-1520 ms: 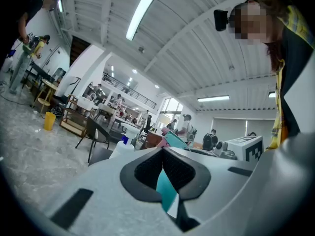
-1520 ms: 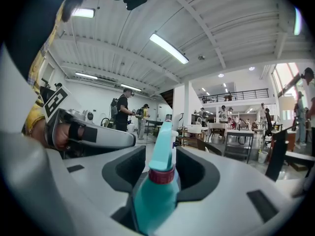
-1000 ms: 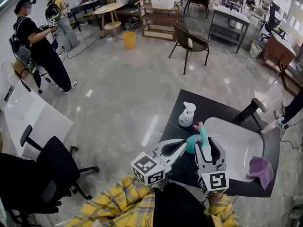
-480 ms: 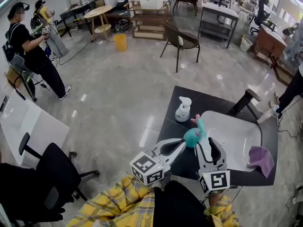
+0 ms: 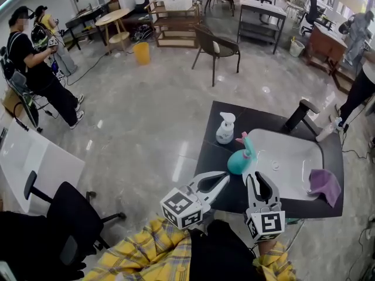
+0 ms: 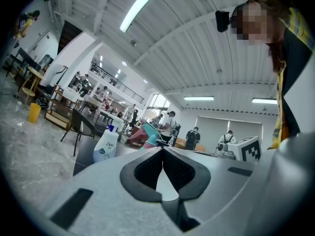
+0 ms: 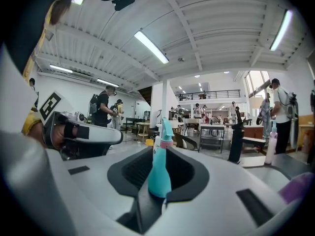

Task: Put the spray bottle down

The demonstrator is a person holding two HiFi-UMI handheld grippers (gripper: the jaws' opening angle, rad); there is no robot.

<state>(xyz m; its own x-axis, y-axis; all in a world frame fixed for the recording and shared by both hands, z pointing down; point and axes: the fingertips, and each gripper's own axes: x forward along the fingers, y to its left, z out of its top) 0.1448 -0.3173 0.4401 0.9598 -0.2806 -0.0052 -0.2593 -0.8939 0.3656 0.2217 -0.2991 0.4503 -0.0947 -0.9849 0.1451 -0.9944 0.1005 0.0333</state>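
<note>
The teal spray bottle point(image 5: 238, 160) with a pink collar stands upright on the black table point(image 5: 212, 157), by the left edge of the white sink point(image 5: 293, 157). My right gripper point(image 5: 256, 176) sits just behind it. Its jaws are closing with nothing between them, and the pads are clear of the bottle. In the right gripper view the spray bottle point(image 7: 160, 173) stands straight ahead of my right gripper point(image 7: 158, 154). My left gripper point(image 5: 225, 178) hovers to the bottle's left, shut and empty. In the left gripper view, past my left gripper point(image 6: 162, 151), the bottle point(image 6: 150, 134) shows ahead.
A white Dove bottle point(image 5: 225, 129) stands further back on the table. A purple cloth point(image 5: 324, 183) lies at the sink's right edge, and a black tap point(image 5: 299, 115) rises behind the sink. A black office chair point(image 5: 64, 215) is at the lower left. People point(image 5: 35, 63) stand at far left.
The spray bottle was between my right gripper's wide jaws; now it stands free on the table ahead of the tips. The right gripper has drawn back and its jaws have narrowed.
</note>
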